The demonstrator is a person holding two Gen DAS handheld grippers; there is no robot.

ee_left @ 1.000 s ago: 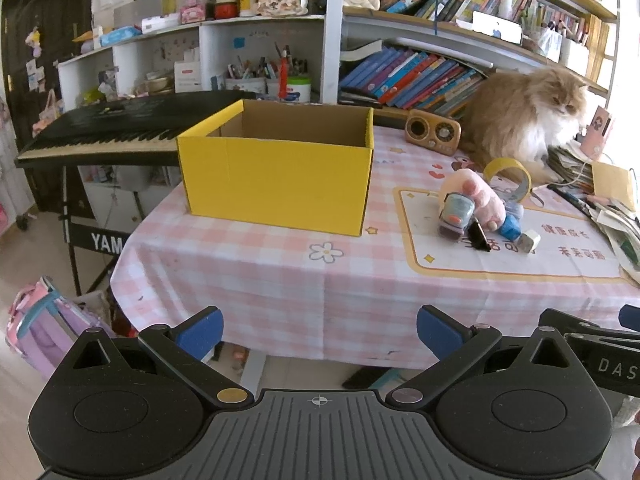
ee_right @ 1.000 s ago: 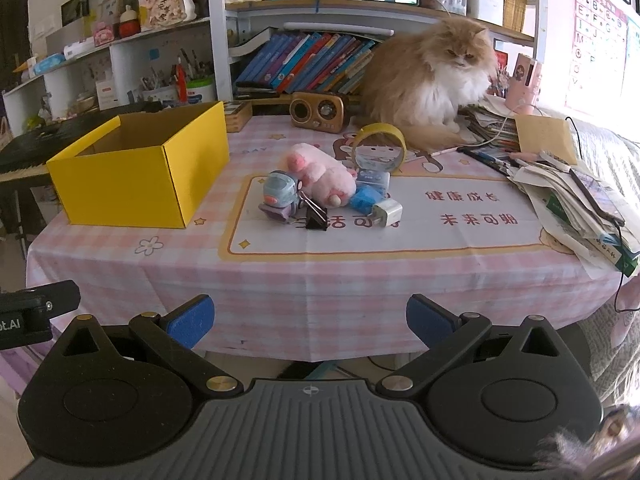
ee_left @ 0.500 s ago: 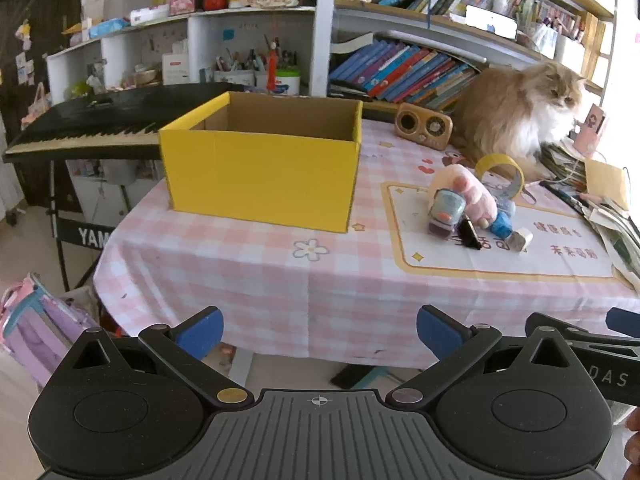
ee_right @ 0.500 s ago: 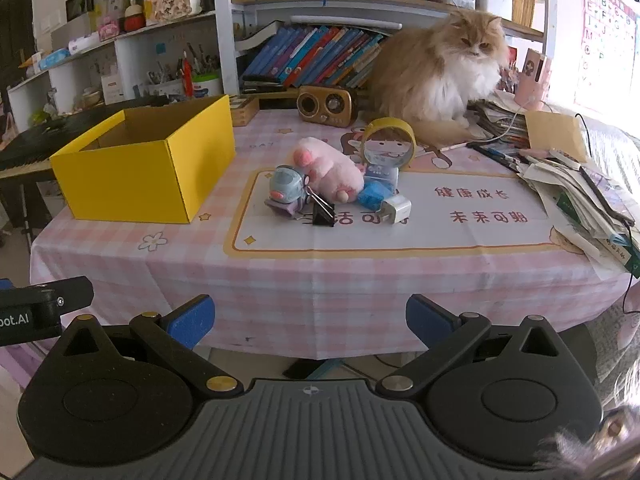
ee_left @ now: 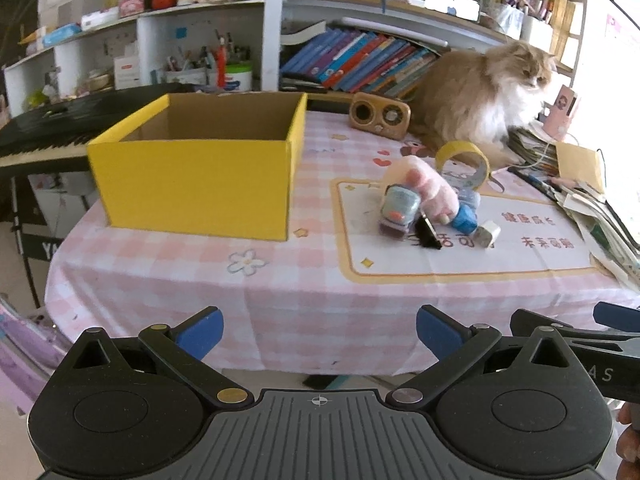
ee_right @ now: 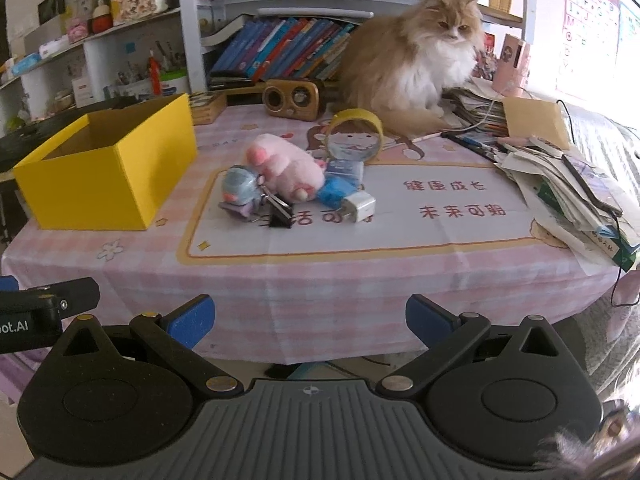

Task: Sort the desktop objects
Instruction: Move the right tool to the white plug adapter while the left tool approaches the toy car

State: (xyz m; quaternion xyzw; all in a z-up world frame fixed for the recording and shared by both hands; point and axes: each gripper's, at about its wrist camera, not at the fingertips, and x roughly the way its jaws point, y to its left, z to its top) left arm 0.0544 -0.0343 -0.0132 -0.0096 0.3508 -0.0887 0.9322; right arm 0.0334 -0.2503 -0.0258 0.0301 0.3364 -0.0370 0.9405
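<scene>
An open yellow box (ee_left: 192, 184) (ee_right: 104, 176) stands on the left of the pink checked table. Right of it lies a small pile: a pink plush toy (ee_left: 430, 188) (ee_right: 286, 166), a blue-grey toy (ee_left: 398, 204) (ee_right: 238, 186), a black binder clip (ee_left: 428, 234) (ee_right: 278, 214), a blue block (ee_left: 464, 218) (ee_right: 336, 194), a white charger cube (ee_left: 487, 234) (ee_right: 360, 208) and a yellow tape roll (ee_left: 462, 160) (ee_right: 354, 132). My left gripper (ee_left: 320, 330) and right gripper (ee_right: 310, 320) both hang open in front of the table's near edge, holding nothing.
A fluffy orange-and-white cat (ee_left: 480, 92) (ee_right: 412, 60) sits at the back of the table by a wooden speaker (ee_left: 380, 114) (ee_right: 294, 98). Stacked papers (ee_right: 568, 184) crowd the right edge. A keyboard piano (ee_left: 60, 128) stands left, bookshelves behind.
Both grippers have moved closer to the table and risen a little, so the box and pile look larger. Fingers stay open; nothing on the table has shifted.
</scene>
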